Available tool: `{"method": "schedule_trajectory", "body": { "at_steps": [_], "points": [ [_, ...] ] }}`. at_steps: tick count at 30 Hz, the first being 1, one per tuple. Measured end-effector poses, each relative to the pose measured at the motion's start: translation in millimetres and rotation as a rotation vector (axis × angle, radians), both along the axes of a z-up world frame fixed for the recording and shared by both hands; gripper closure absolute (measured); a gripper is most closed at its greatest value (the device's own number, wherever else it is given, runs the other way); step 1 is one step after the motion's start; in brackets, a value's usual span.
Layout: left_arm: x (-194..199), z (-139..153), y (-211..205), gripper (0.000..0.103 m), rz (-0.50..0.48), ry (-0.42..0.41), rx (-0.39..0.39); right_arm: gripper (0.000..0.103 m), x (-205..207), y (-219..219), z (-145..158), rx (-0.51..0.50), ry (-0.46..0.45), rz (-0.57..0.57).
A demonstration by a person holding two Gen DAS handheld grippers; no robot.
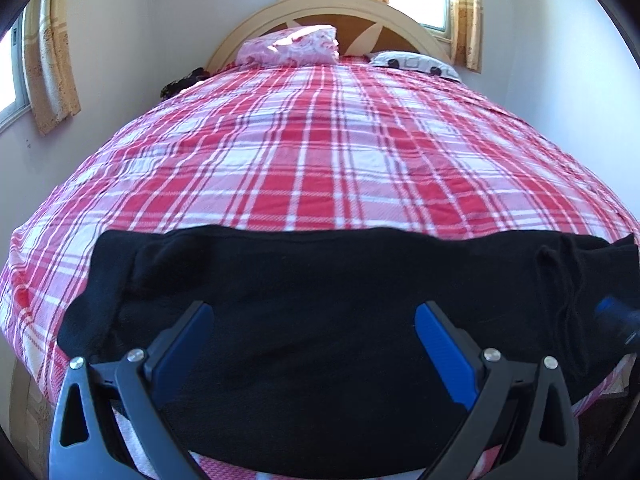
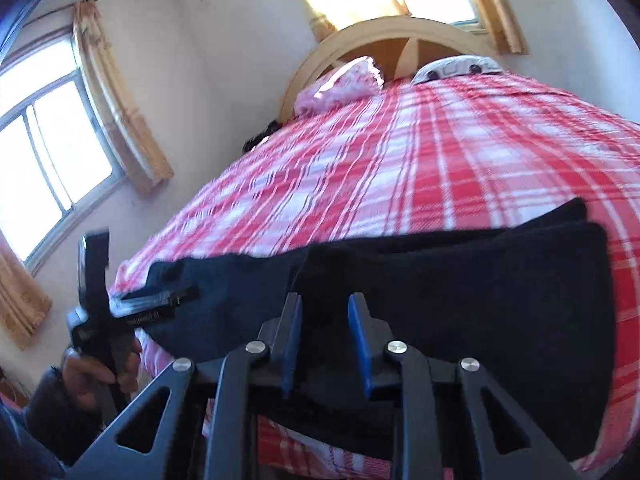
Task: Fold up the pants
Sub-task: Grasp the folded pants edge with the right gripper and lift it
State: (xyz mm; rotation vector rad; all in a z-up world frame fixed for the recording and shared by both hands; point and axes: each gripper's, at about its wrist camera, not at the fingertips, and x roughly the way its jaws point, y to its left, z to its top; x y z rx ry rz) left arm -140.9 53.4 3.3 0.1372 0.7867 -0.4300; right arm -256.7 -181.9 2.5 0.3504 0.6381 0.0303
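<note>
Black pants [image 1: 320,280] lie flattened across the near edge of the bed [image 1: 320,152], on its red-and-white checked cover. Left gripper [image 1: 314,312] hangs over them with its blue fingers [image 1: 440,344] spread wide, gripping nothing. Right gripper [image 2: 325,304] hovers above the same cloth, fingers [image 2: 358,332] narrowly parted and empty. Two pillows [image 1: 292,46] rest against the headboard [image 1: 320,4].

Legible text: none. The left gripper [image 2: 132,308], showing at the left of the right wrist view, is carrying a short line of pale lettering along its black body, but motion blur is leaving it unreadable. Nothing else is bearing print.
</note>
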Motion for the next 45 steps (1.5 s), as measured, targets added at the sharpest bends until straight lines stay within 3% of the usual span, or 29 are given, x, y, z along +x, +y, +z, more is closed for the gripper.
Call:
{"method": "schedule_trajectory", "body": {
  "at_steps": [3, 4, 6, 10, 13, 14, 15, 17, 19, 21, 24, 29, 31, 32, 36, 41, 43, 45],
  "points": [
    [-6.4, 7.9, -12.8, 0.0, -0.04, -0.024, 0.004, 0.077, 17.2, 23.3, -34.8, 0.038, 0.095, 0.093],
    [-8.2, 10.9, -17.4, 0.0, -0.056, -0.032, 0.003, 0.076, 16.9, 29.0, -40.8, 0.052, 0.087, 0.099],
    [-11.9, 15.2, -25.5, 0.0, -0.082, -0.035, -0.01, 0.075, 14.2, 32.8, -38.3, 0.031, 0.073, 0.106],
    [-20.6, 23.2, -48.6, 0.0, -0.159, -0.034, -0.039, 0.075, 1.9, 12.0, -15.9, 0.104, 0.033, 0.158],
    [-28.9, 26.6, -66.3, 0.0, -0.23, 0.004, -0.086, 0.073, -22.4, -19.8, 13.7, 0.014, -0.049, 0.055],
    [-31.4, 27.0, -72.3, 0.0, -0.259, 0.028, -0.109, 0.067, -32.2, -38.7, 22.3, 0.009, -0.074, -0.006],
    [-33.9, 26.6, -80.3, 0.0, -0.285, 0.051, -0.129, 0.052, -39.4, -55.6, 27.2, 0.017, -0.09, -0.058],
    [-39.5, 25.3, -95.2, 0.0, -0.308, 0.084, -0.146, 0.045, -56.9, -94.7, 31.9, 0.042, -0.12, -0.208],
    [-48.3, 25.6, -108.2, 0.0, -0.334, 0.098, -0.146, 0.046, -67.6, -129.7, 27.0, 0.07, -0.094, -0.32],
    [-60.6, 28.8, -121.1, 0.0, -0.356, 0.063, -0.126, 0.067, -69.2, -151.1, 22.1, 0.077, -0.055, -0.386],
    [-79.4, 27.5, -138.5, 0.0, -0.38, -0.041, -0.012, 0.07, -60.6, -152.5, 15.9, 0.077, -0.031, -0.359],
    [-82.0, 9.9, -147.0, 0.0, -0.376, -0.028, 0.064, 0.075, -38.4, -124.6, 14.4, -0.119, 0.007, -0.313],
    [-79.0, -2.0, -148.2, 0.0, -0.367, 0.015, 0.093, 0.075, -15.4, -127.1, 1.4, -0.211, 0.097, -0.359],
    [-78.0, -6.8, -147.5, 0.0, -0.367, 0.036, 0.086, 0.075, -12.9, -132.8, -9.6, -0.205, 0.123, -0.374],
    [-73.7, -13.1, -138.6, 0.0, -0.343, 0.087, 0.002, 0.072, -5.1, -150.0, -14.0, -0.177, 0.118, -0.404],
    [-82.4, -12.9, -135.1, 0.0, -0.362, 0.044, 0.003, 0.071, -14.9, -162.1, -12.1, -0.066, 0.081, -0.416],
    [-85.0, -12.0, -130.8, 0.0, -0.38, 0.034, 0.004, 0.071, -29.7, -158.4, -2.3, -0.018, 0.023, -0.45],
    [-86.6, -11.3, -123.6, 0.0, -0.395, 0.028, -0.005, 0.069, -42.4, -142.3, 14.1, -0.054, -0.066, -0.452]
  ]
}}
